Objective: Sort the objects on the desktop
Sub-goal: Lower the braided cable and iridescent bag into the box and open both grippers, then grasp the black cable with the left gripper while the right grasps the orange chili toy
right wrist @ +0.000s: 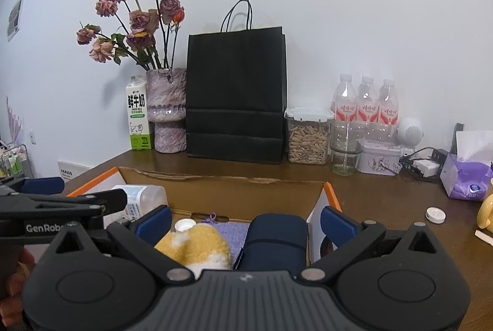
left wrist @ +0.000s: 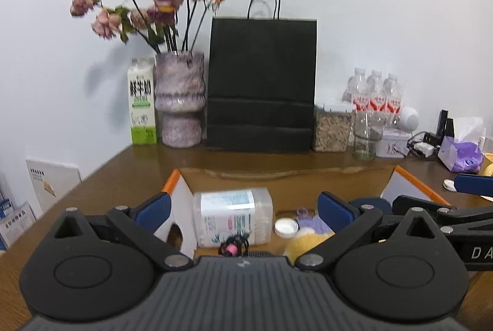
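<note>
Cardboard box (right wrist: 240,192) with orange-edged flaps lies open on a brown wooden desk (right wrist: 385,195), close to both cameras, and serves as the bin for the sorting. Inside it lie a clear plastic bottle (left wrist: 232,217) on its side with a printed label, a small white cap (left wrist: 286,228), a fluffy yellow toy (right wrist: 197,248), a purple knitted piece (right wrist: 229,231) and a rolled dark blue pouch (right wrist: 277,241) — things that look already dropped in, resting loosely against one another. The left gripper (left wrist: 243,207) hovers over the box's left half with its blue pads spread wide and nothing between them; the right gripper (right wrist: 246,221) hangs over the right half, equally wide and empty, pads either side of the blue pouch without touching it. Both tilt slightly downward, as if about to release or reach. A round white lid (right wrist: 435,214) sits outside the box on the desk to the right — likely a piece left to gather. Along the wall, well apart, stand a black paper bag (right wrist: 235,97), a vase of dried roses (right wrist: 166,109) and a milk carton (right wrist: 138,118).
</note>
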The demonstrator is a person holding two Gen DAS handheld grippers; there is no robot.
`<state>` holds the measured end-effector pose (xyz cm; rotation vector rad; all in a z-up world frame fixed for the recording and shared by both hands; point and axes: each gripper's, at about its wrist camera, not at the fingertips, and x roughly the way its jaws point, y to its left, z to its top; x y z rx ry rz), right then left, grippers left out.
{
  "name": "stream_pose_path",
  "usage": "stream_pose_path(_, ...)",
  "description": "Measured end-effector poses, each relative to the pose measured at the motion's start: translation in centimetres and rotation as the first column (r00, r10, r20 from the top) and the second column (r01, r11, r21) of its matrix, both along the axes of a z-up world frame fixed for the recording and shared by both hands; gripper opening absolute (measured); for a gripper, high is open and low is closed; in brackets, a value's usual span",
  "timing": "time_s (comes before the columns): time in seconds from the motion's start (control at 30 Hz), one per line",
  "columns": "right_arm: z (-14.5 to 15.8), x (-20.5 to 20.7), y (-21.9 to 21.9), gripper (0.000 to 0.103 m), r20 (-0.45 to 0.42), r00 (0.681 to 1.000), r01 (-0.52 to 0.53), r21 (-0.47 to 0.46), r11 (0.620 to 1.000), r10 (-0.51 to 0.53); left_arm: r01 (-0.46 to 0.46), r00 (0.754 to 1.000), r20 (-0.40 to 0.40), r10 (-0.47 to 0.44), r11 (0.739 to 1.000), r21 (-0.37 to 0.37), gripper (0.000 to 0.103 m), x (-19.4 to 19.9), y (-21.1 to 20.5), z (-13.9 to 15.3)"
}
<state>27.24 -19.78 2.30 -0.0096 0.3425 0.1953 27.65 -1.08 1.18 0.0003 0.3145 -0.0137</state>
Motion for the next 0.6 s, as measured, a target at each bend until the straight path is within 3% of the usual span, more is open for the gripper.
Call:
stream_pose_path(0.37,4.3,-3.1,0.5,0.103,0.071,0.997,-0.013,-0.048,0.999,0.017,-0.002,0.994,0.111,-0.006,0.997,0.076,0.103,-4.3,0.4,4.2)
stream_pose_path(0.6,6.4,-6.9,0.2,0.103,0.086,0.996,-0.023,-0.07,0.997,0.029,-0.004,0.996,0.09,-0.004,0.995,0.096,0.103,-8.0,2.3,5.2)
